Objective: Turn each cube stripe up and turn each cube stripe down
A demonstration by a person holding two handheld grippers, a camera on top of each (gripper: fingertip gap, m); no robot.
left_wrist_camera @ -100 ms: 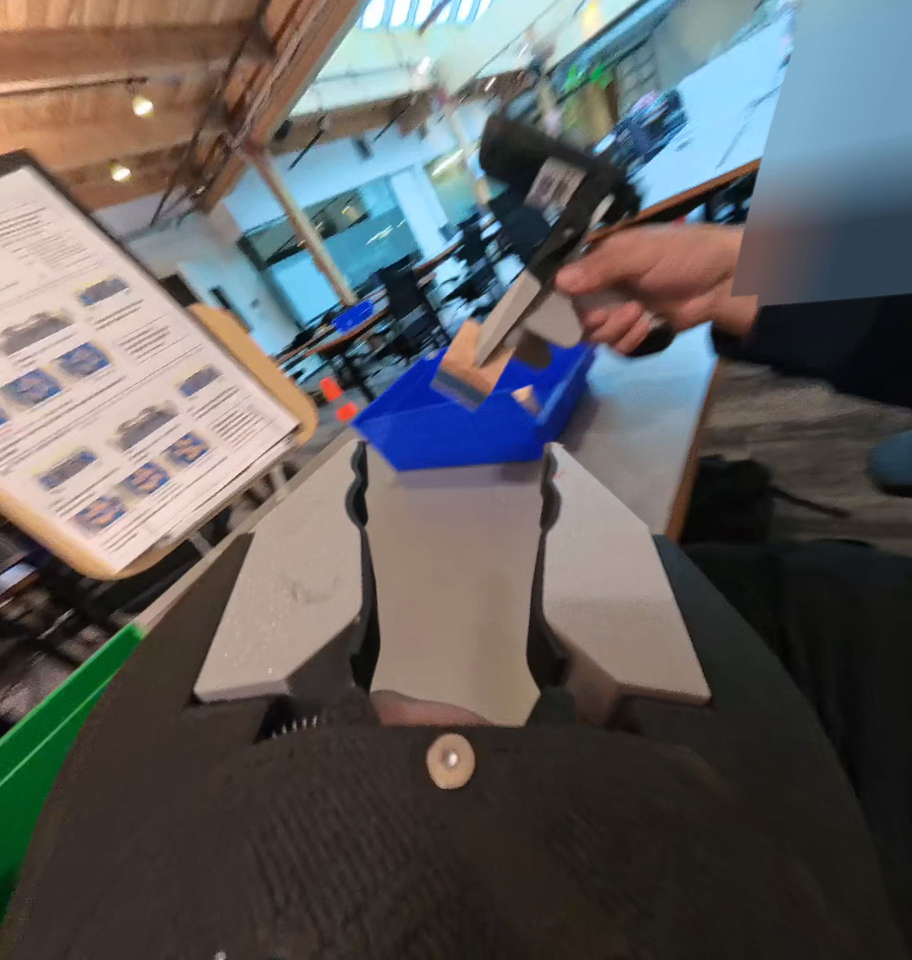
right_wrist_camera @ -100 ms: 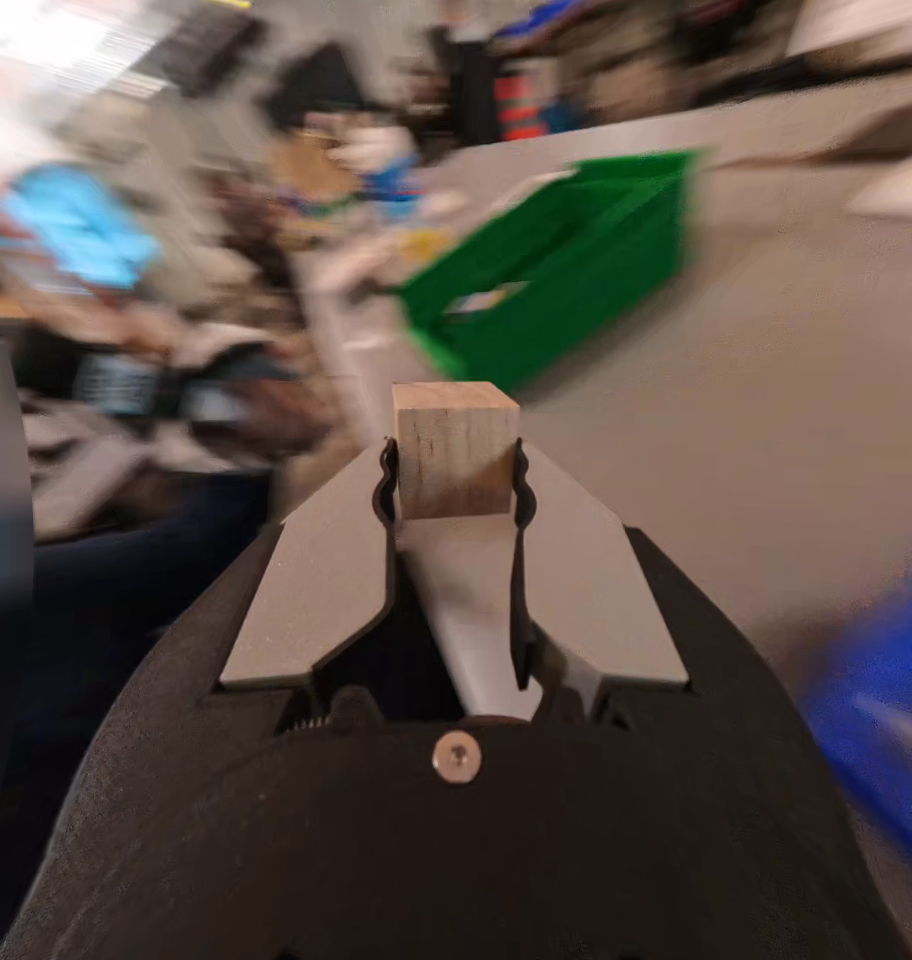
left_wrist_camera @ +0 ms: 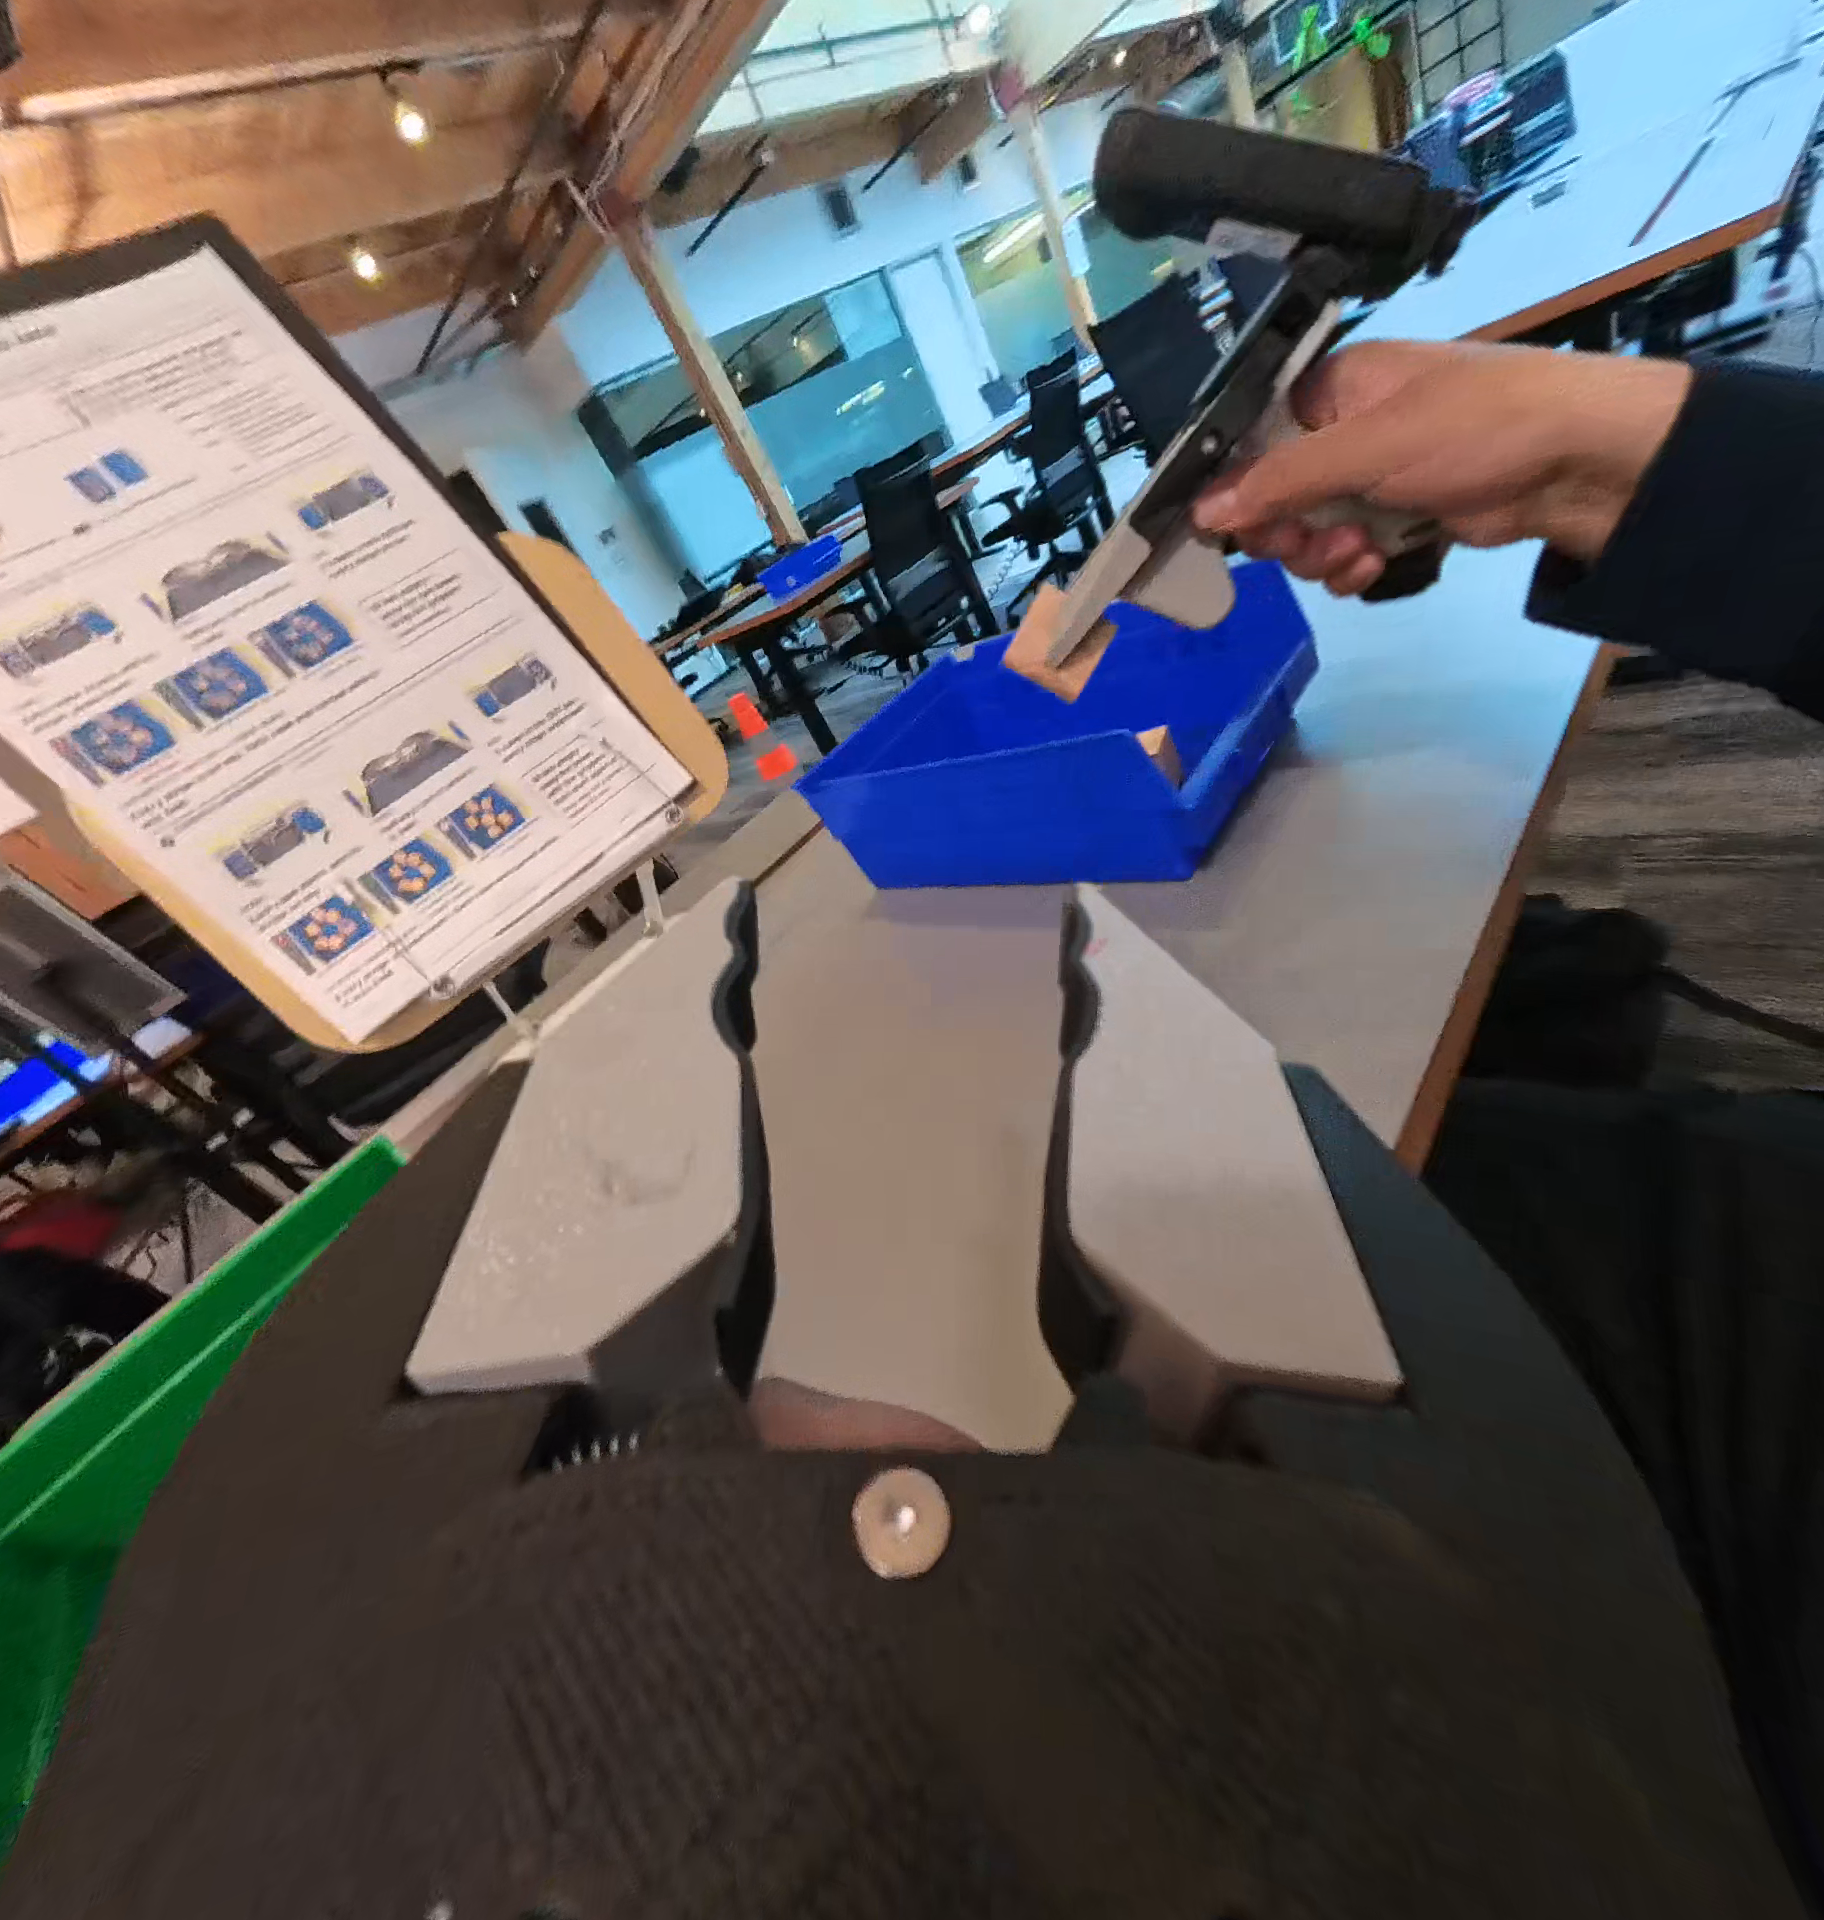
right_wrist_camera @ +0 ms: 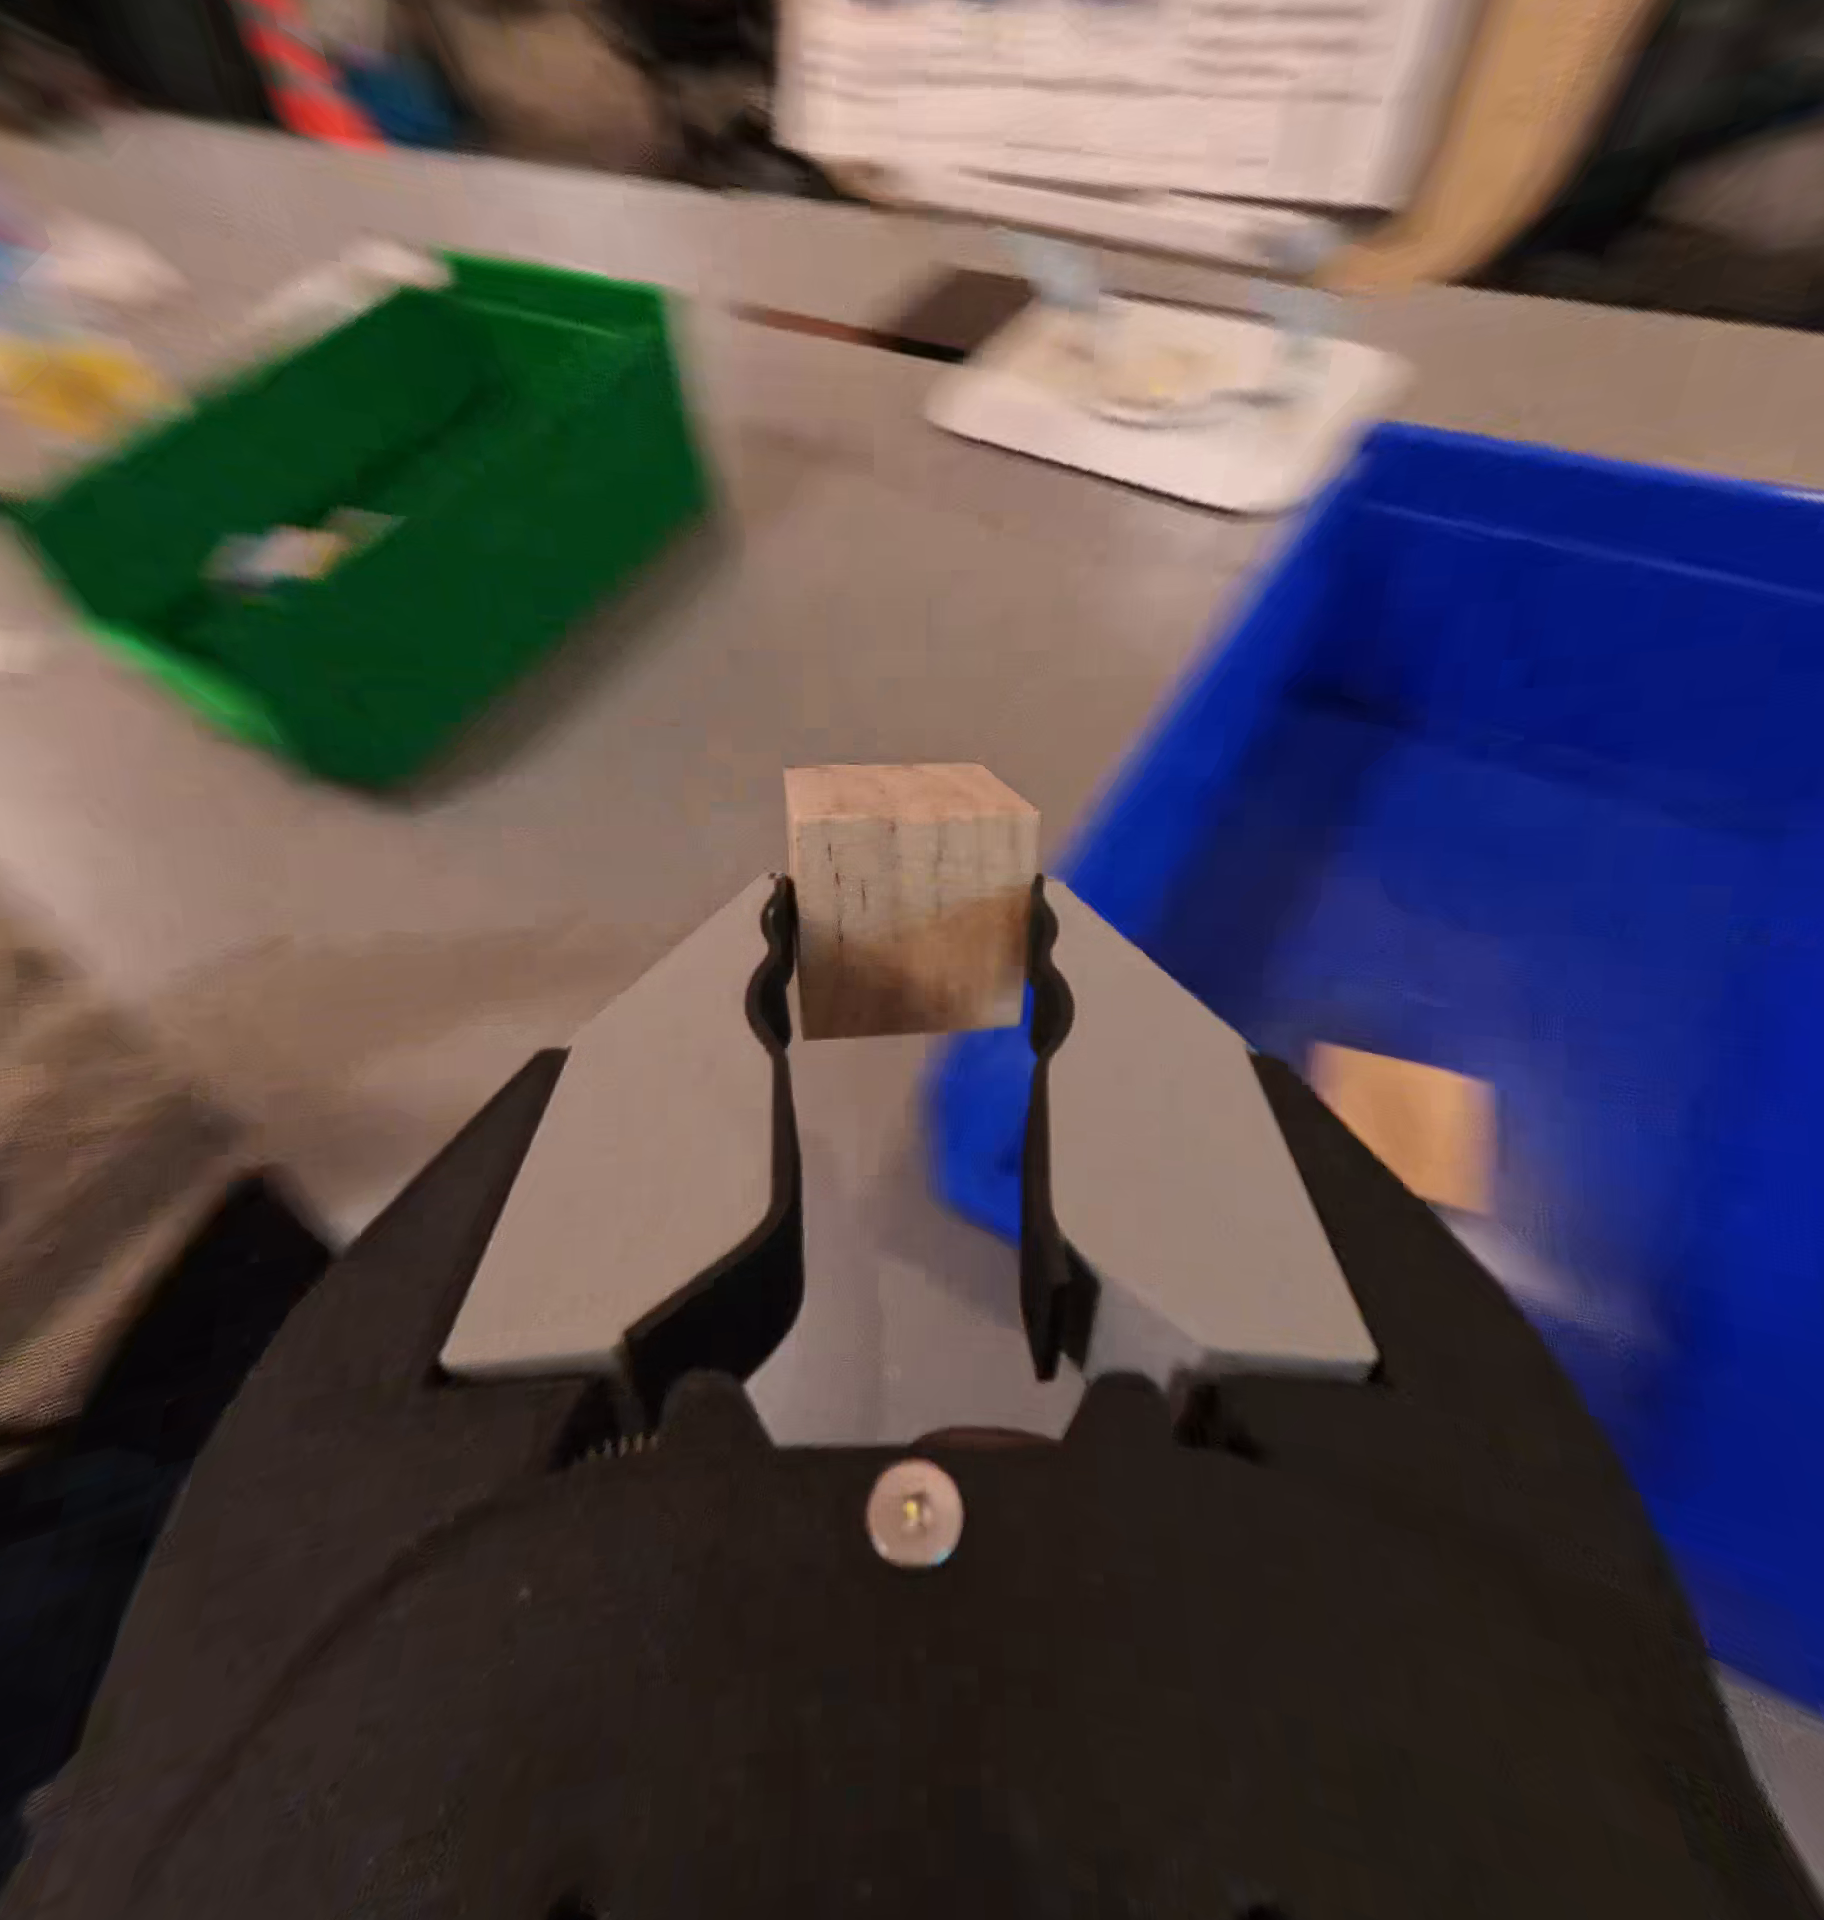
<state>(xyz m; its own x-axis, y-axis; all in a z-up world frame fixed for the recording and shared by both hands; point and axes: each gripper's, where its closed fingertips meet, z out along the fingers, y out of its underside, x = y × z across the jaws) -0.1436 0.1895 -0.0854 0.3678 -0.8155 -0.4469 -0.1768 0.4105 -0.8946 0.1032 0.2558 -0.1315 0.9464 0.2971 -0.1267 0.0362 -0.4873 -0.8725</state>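
Note:
My right gripper (right_wrist_camera: 906, 940) is shut on a plain wooden cube (right_wrist_camera: 910, 899) and holds it in the air by the left rim of the blue bin (right_wrist_camera: 1573, 790). No stripe shows on the faces I see. In the left wrist view the right gripper (left_wrist_camera: 1069, 649) hangs over the blue bin (left_wrist_camera: 1001, 821) with the cube (left_wrist_camera: 1038, 649) in it. A second cube (right_wrist_camera: 1407, 1138) lies in the blue bin, also seen in the left wrist view (left_wrist_camera: 1157, 750). My left gripper (left_wrist_camera: 903, 935) is open and empty above the grey table (left_wrist_camera: 1334, 904).
A green bin (right_wrist_camera: 368, 561) stands to the left, with its edge in the left wrist view (left_wrist_camera: 108, 1413). An instruction sheet on a stand (left_wrist_camera: 264, 644) rises at the back, its white base (right_wrist_camera: 1168, 405) on the table. The table's front edge (left_wrist_camera: 1479, 956) runs at the right.
My right gripper has swung right with the cube: the blue bin now fills the right of its view. In the left wrist view it has lifted a little over the bin.

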